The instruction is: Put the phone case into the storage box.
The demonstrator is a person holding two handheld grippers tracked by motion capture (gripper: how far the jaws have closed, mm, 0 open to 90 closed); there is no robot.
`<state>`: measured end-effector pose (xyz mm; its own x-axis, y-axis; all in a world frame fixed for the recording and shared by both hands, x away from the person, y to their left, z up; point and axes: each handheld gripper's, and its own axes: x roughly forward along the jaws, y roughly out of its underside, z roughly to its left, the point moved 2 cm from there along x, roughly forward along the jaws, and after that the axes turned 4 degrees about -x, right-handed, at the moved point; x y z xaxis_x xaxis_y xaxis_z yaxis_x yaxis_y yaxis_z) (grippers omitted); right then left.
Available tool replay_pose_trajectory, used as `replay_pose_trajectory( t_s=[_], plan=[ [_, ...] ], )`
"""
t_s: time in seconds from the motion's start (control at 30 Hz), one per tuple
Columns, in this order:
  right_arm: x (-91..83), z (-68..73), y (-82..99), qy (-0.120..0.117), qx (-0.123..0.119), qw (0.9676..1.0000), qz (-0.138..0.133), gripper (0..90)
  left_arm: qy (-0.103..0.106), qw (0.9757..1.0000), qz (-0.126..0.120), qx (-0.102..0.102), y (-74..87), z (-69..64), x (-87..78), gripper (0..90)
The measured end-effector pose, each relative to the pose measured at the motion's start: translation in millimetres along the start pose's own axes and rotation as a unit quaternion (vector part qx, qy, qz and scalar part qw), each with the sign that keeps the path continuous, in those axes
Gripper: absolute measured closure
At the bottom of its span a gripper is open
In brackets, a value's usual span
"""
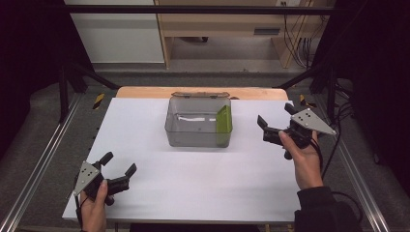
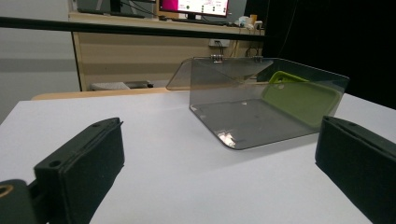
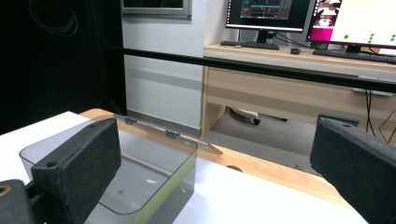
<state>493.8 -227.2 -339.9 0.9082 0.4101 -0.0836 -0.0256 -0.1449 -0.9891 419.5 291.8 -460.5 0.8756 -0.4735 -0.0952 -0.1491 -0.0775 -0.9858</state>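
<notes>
— Checking the left gripper (image 1: 119, 169): what is its state?

— It sits at the near left corner of the white table (image 1: 193, 183), held low over the surface in the person's left hand (image 1: 94, 205). Its jaws stand wide apart and hold nothing. In the left gripper view, bare tabletop lies between the two black pads (image 2: 88, 163), and they point toward the box.

— And the right gripper (image 1: 275, 121)?

— It is held in the right hand (image 1: 304, 162) at the right side of the table, just beside the box but not touching it. Its jaws are also spread wide and hold nothing. The right gripper view looks between the pads across the box's right edge toward a wooden desk (image 3: 289, 88) with monitors (image 3: 266, 14).

— Where is the box?

— The clear grey plastic box (image 1: 193, 130) stands upright on the table, toward the far middle, between the two grippers and well apart from the left one. Its hinged lid (image 1: 200, 94) is folded back behind the far wall, so the top is open.

— Contents?

— A flat green item (image 1: 223, 123) leans on edge against the box's inner right wall. What it is cannot be told.
</notes>
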Motion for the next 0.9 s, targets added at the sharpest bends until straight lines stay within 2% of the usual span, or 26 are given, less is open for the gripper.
replay_pose_trajectory(
  t_s=[0.9],
  plan=[
    [-31.5, -21.1, 38.5, 0.018, 0.016, 0.9994, 0.026, 2.2, 0.005, 1.0, 0.001, 0.003, 0.2, -0.9, 0.1, 1.2]
  ],
)
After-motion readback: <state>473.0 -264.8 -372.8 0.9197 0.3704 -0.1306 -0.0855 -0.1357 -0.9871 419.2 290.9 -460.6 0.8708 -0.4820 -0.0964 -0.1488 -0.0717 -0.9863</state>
